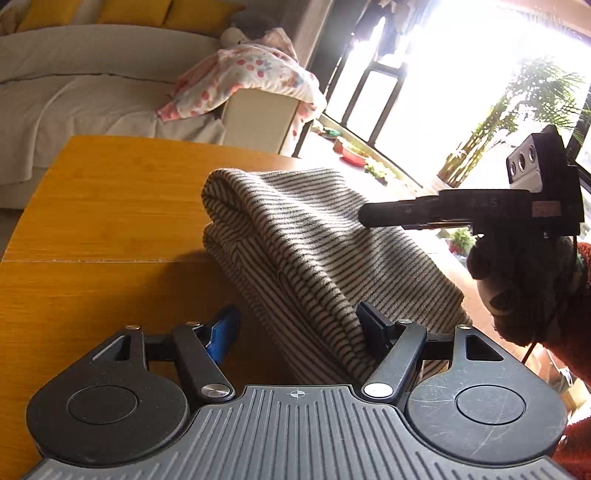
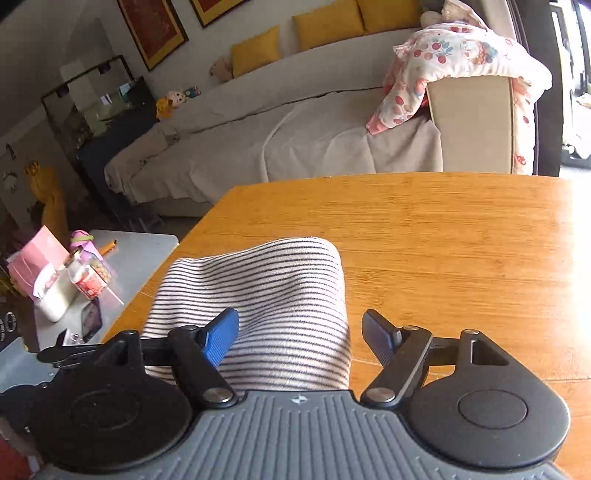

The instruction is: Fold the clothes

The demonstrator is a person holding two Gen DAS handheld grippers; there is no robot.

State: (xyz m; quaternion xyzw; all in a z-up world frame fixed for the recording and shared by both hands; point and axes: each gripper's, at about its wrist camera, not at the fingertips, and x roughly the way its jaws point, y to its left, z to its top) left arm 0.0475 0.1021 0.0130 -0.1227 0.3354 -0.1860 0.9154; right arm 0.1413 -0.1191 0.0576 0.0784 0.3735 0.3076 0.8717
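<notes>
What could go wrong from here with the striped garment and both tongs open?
1. The striped garment sits bunched in loose layers; the open left tongs could pinch just one layer and undo the fold.
2. In the right wrist view it reaches the wooden table edge, so a tug from the open right tongs might drag it off.

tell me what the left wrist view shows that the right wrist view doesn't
Only the left wrist view: the right gripper reaching in above the cloth, the gloved hand holding it, a bright window and a palm plant.

Only the right wrist view: framed pictures, a glass tank and a cluttered side table.

Both: the striped garment folded on the wooden table, the sofa, yellow cushions and a floral blanket. Each view's own jaws stand open.
</notes>
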